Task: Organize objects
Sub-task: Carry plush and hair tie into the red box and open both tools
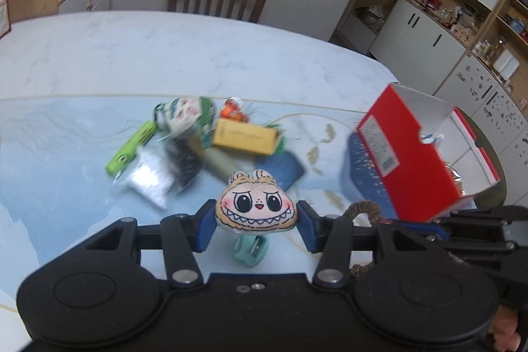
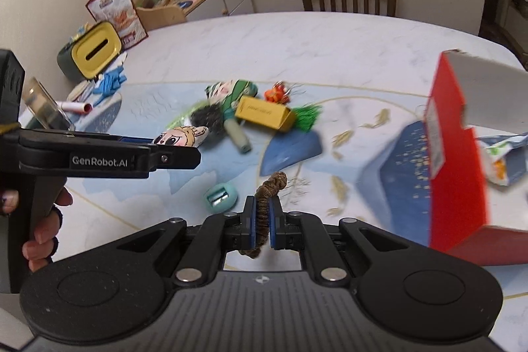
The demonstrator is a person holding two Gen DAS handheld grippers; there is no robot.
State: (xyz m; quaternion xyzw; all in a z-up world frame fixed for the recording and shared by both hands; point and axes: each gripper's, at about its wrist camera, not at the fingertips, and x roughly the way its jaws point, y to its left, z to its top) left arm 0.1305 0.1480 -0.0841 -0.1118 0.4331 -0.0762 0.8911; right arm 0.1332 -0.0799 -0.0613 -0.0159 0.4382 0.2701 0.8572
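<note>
While the left gripper [image 1: 256, 225] pinched a grinning plush face [image 1: 256, 209] above the table [image 1: 99, 55], the right gripper [image 2: 263, 221] was clamped on a brown braided loop [image 2: 269, 190] — the red box [image 2: 457, 160] standing open at the table's right edge.

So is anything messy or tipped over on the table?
Yes. The red box stands tilted on one edge, open side facing away, with a crumpled snack bag showing inside. Small toys lie jumbled in a pile mid-table instead of sorted.
</note>
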